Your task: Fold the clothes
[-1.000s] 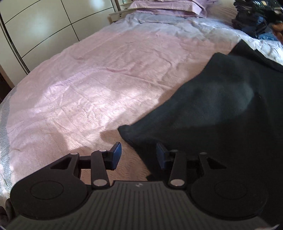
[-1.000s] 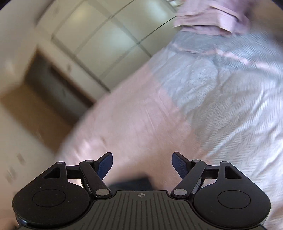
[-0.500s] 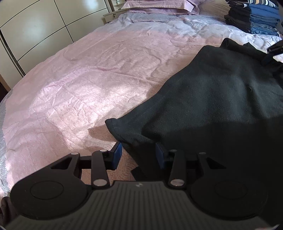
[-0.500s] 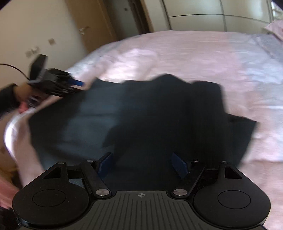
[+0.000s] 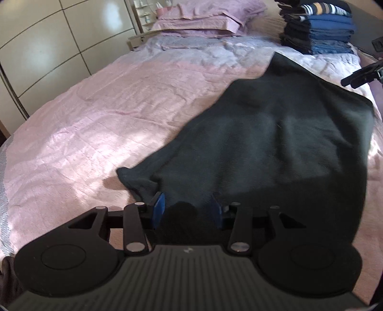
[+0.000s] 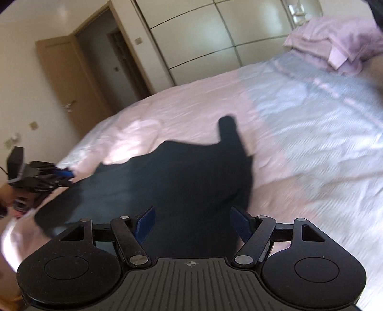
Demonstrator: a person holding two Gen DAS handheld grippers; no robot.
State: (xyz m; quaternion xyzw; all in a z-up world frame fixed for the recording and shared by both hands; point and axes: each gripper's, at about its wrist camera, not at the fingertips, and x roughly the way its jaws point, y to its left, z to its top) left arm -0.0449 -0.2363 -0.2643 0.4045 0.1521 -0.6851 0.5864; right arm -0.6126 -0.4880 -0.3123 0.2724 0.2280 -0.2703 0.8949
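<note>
A dark garment (image 5: 275,141) lies spread on the pink bedspread (image 5: 107,114). My left gripper (image 5: 186,210) stands at the garment's near edge with its jaws partly apart and dark fabric bunched between the blue pads (image 5: 159,208); a firm grip is not clear. My right gripper (image 6: 192,224) is open over the garment (image 6: 172,177), with cloth under and between its pads (image 6: 144,223). The right gripper shows at the right edge of the left wrist view (image 5: 361,74). The left gripper shows at the left of the right wrist view (image 6: 38,174).
A stack of folded dark and blue clothes (image 5: 318,26) sits at the bed's far right. Pink pillows (image 5: 205,16) lie at the head. White wardrobe doors (image 5: 43,47) run along the left. A wooden door (image 6: 71,79) stands beyond the bed.
The garment has been drawn out flatter and wider across the bed. The right gripper swung from facing the wardrobe to over the garment. The left gripper stayed at the near edge.
</note>
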